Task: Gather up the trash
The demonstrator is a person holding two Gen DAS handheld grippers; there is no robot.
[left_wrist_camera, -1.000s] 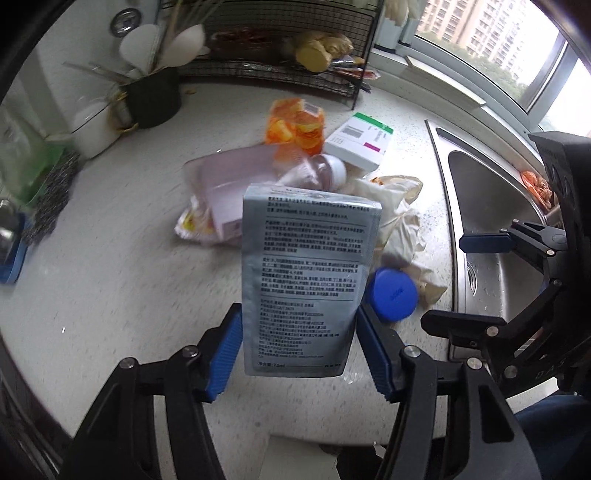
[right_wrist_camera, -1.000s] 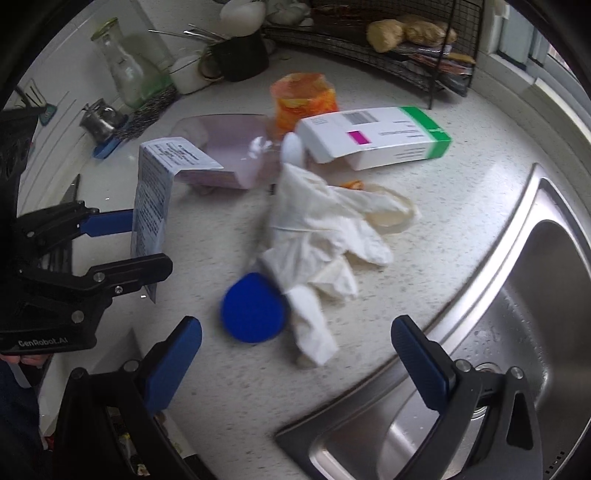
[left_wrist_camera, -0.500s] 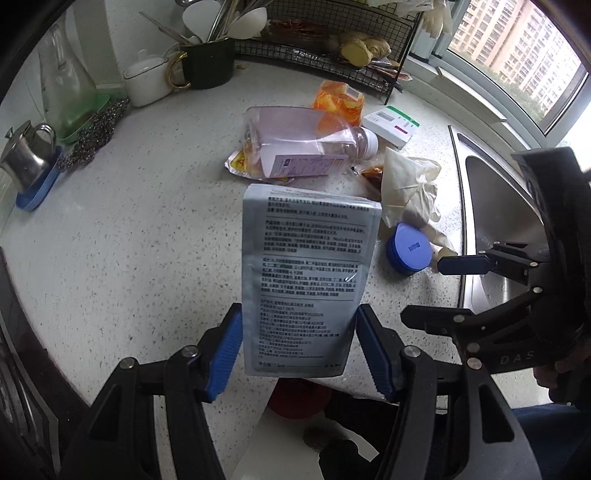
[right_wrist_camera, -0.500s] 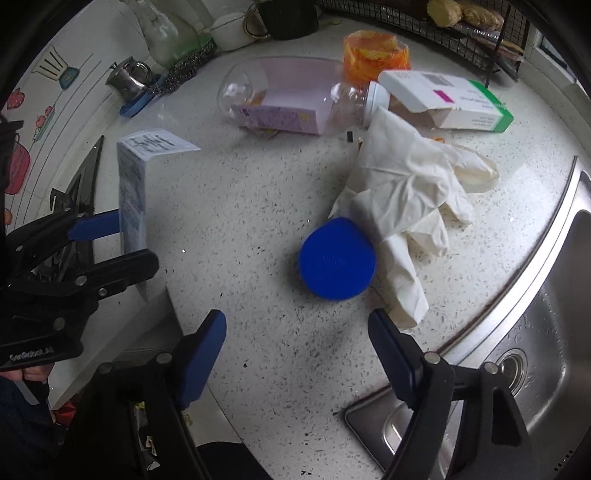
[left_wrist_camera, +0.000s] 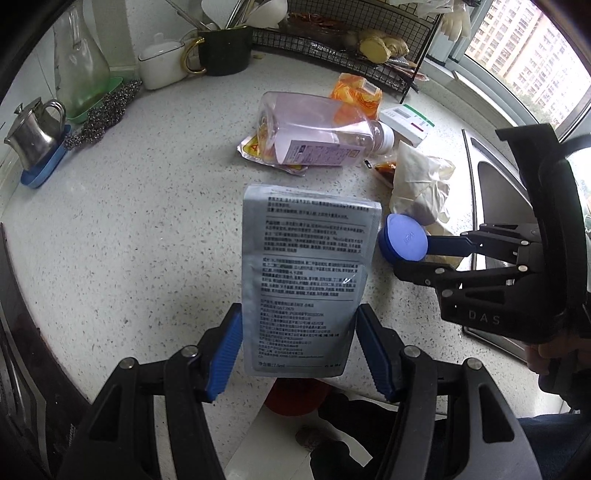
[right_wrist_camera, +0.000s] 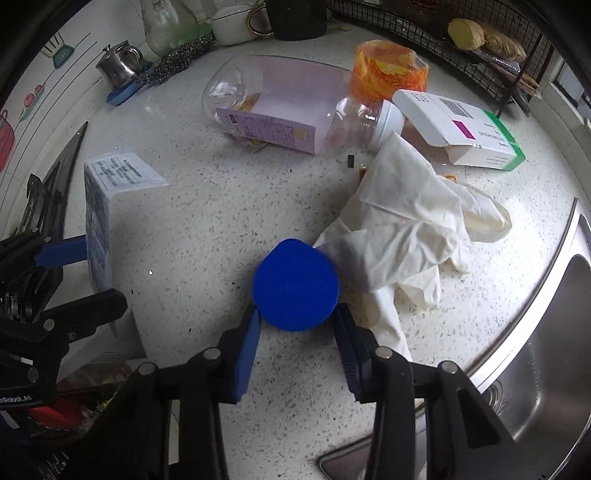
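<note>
My left gripper point(left_wrist_camera: 299, 349) is shut on a grey printed sachet point(left_wrist_camera: 306, 280) and holds it upright above the counter's front edge; the sachet also shows in the right wrist view point(right_wrist_camera: 101, 210). My right gripper point(right_wrist_camera: 295, 330) has closed on a blue round lid point(right_wrist_camera: 295, 285), which also shows in the left wrist view point(left_wrist_camera: 404, 239). A crumpled white glove point(right_wrist_camera: 402, 229) touches the lid's right side. A clear bottle with a pink label point(right_wrist_camera: 291, 110), an orange wrapper point(right_wrist_camera: 388, 70) and a white-green box point(right_wrist_camera: 465, 129) lie behind.
A steel sink point(right_wrist_camera: 546, 354) is at the right. A wire rack point(left_wrist_camera: 351, 26), dark utensil mug point(left_wrist_camera: 223, 50), white pot point(left_wrist_camera: 160, 61), glass carafe point(left_wrist_camera: 79, 62), steel jug point(left_wrist_camera: 35, 133) and scourers point(left_wrist_camera: 99, 118) line the back. A red bin point(left_wrist_camera: 295, 395) is below the counter edge.
My right gripper moved forward and closed on the blue lid. My left gripper drew back toward the counter's edge with the sachet.
</note>
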